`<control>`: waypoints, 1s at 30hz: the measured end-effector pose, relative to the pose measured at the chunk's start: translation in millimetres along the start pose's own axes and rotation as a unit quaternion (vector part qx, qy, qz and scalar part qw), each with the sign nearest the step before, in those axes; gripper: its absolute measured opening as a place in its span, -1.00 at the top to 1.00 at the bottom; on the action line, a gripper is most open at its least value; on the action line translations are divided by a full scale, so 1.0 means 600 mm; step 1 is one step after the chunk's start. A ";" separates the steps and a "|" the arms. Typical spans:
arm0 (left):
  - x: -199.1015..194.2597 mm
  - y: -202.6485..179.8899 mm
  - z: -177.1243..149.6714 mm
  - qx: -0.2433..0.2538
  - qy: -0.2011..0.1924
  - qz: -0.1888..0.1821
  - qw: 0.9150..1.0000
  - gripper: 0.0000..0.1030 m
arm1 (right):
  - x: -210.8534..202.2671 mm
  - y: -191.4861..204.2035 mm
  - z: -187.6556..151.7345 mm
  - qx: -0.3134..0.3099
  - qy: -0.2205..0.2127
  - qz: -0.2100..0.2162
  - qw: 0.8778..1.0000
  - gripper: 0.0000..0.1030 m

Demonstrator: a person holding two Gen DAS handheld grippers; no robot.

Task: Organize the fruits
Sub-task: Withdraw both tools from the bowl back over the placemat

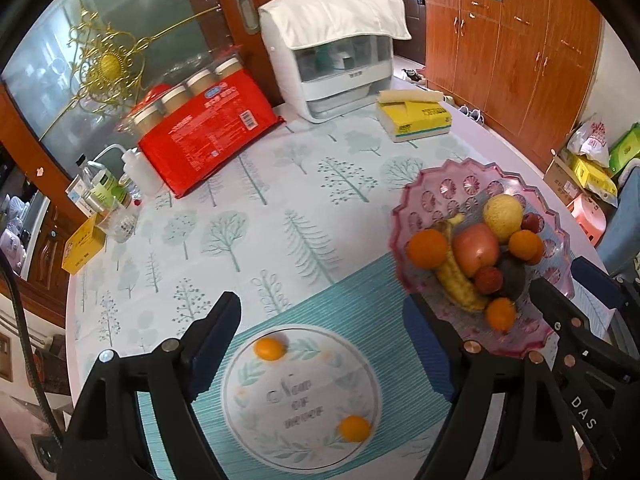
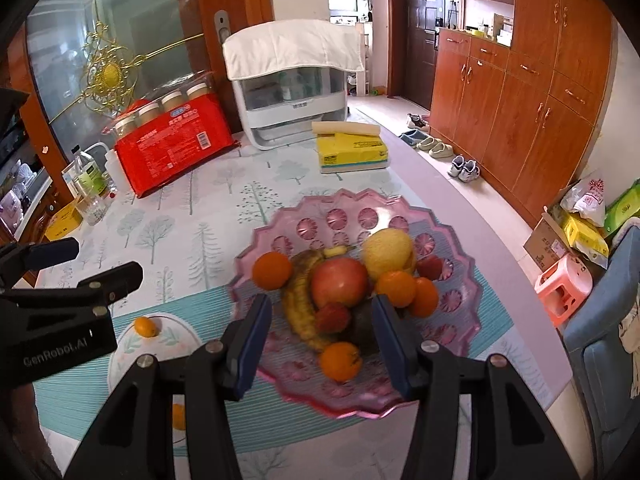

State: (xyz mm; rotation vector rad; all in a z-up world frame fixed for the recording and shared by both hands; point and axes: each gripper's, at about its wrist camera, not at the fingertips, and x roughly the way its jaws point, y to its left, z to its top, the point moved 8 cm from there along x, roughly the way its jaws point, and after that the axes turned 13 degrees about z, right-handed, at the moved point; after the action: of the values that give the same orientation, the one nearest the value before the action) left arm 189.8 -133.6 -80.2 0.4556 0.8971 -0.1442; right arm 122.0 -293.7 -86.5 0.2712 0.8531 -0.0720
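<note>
A pink scalloped fruit bowl [image 2: 360, 208] holds an apple [image 2: 339, 280], a banana [image 2: 300, 308], a pale yellow round fruit [image 2: 387, 254], several oranges and small red fruits. My right gripper [image 2: 320, 308] hovers above the bowl's near side, open, with nothing gripped. To the left, a white round plate [image 1: 304, 396] on a teal mat carries two small orange fruits, one [image 1: 270, 349] at its far edge and the other [image 1: 354, 428] at its near right. Above the plate my left gripper [image 1: 320, 304] is wide open and empty. The bowl [image 1: 440, 188] stands to its right.
At the back of the table stand a red package [image 1: 208, 136] with jars behind it, a cloth-covered white appliance [image 1: 336, 52] and a yellow tissue pack [image 1: 416, 120]. Bottles and a yellow box [image 1: 82, 248] crowd the left edge. The table's right edge [image 2: 500, 264] runs close to the bowl.
</note>
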 end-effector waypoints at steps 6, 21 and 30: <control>0.018 0.078 -0.032 -0.010 0.000 0.001 1.000 -0.66 | -0.002 0.062 -0.022 -0.005 -0.002 0.003 1.000 -0.02; 0.136 0.144 -0.129 0.015 0.040 -0.021 0.999 -0.66 | 0.085 0.142 -0.145 0.029 0.065 0.047 0.996 -0.02; 0.212 0.098 -0.152 0.077 0.039 -0.057 0.995 -0.66 | 0.136 0.158 -0.219 0.053 0.115 0.061 0.990 -0.02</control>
State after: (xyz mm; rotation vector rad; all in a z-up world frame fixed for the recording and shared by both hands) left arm 221.5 -32.5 -209.7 0.5578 0.9924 -0.3030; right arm 95.5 -164.1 -210.5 0.4366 1.0616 0.0286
